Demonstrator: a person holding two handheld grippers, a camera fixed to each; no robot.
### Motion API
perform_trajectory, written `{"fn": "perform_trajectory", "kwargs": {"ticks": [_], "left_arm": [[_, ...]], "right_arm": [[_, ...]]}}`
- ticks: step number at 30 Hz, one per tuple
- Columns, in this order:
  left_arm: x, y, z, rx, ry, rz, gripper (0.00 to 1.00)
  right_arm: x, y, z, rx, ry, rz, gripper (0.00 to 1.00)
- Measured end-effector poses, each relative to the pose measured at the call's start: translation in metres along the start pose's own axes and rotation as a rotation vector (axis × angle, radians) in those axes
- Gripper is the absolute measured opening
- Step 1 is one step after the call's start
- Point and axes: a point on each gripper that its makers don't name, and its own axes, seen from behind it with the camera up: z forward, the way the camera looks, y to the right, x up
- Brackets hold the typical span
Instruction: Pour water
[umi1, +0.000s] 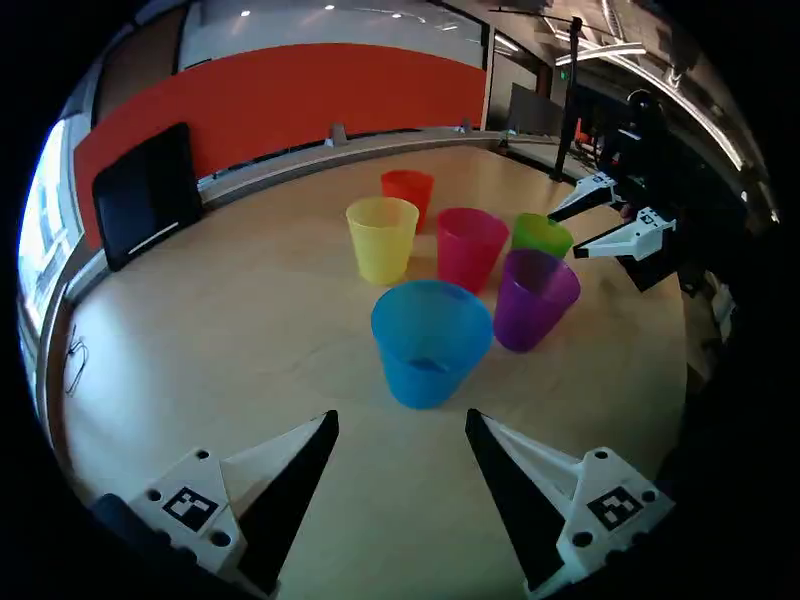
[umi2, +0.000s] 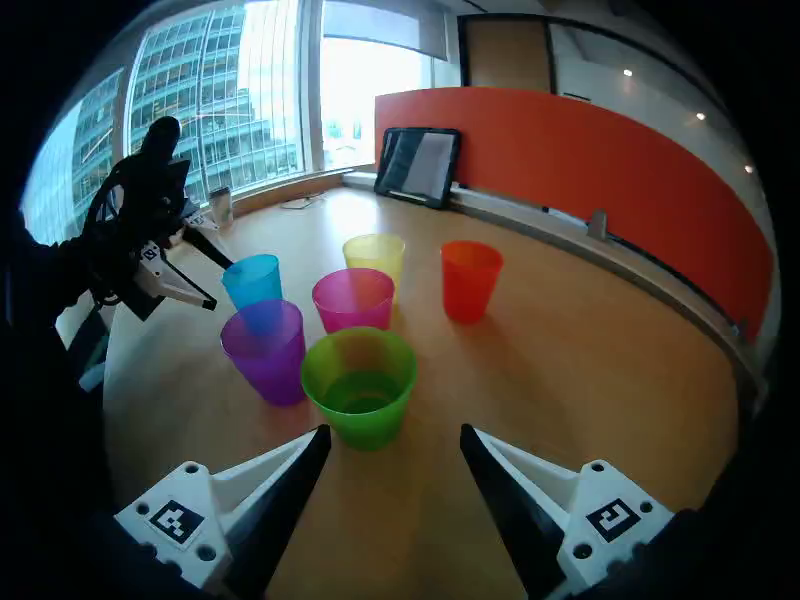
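Several coloured plastic cups stand in a cluster on the wooden table. In the left gripper view the blue cup is nearest, just beyond my open left gripper; behind it stand the purple cup, pink cup, yellow cup, orange cup and green cup. My right gripper is open at the far right of that view. In the right gripper view my open right gripper sits just before the green cup, which holds a little water. The left gripper is open beside the blue cup.
An orange wall panel and a low ledge run along the table's far side. A dark tablet leans against the ledge. Large windows lie beyond the table. Bare tabletop stretches to the right of the cups.
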Motion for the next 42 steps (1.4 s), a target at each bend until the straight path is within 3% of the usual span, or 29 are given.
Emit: {"fn": "perform_trajectory", "kwargs": {"ticks": [9, 17, 31, 42], "left_arm": [[0.007, -0.016, -0.024, 0.071, 0.075, -0.059, 0.94], [0.022, -0.034, -0.044, 0.163, 0.169, -0.085, 0.94], [0.057, -0.070, -0.080, 0.373, 0.371, -0.138, 0.94], [0.095, -0.081, -0.118, 0.537, 0.579, -0.146, 0.94]], "right_arm": [[0.012, 0.019, -0.021, -0.079, 0.077, 0.050, 1.00], [0.037, 0.046, -0.047, -0.192, 0.179, 0.073, 1.00], [0.084, 0.094, -0.082, -0.484, 0.393, 0.064, 1.00], [0.114, 0.106, -0.111, -0.653, 0.559, 0.092, 1.00]]}}
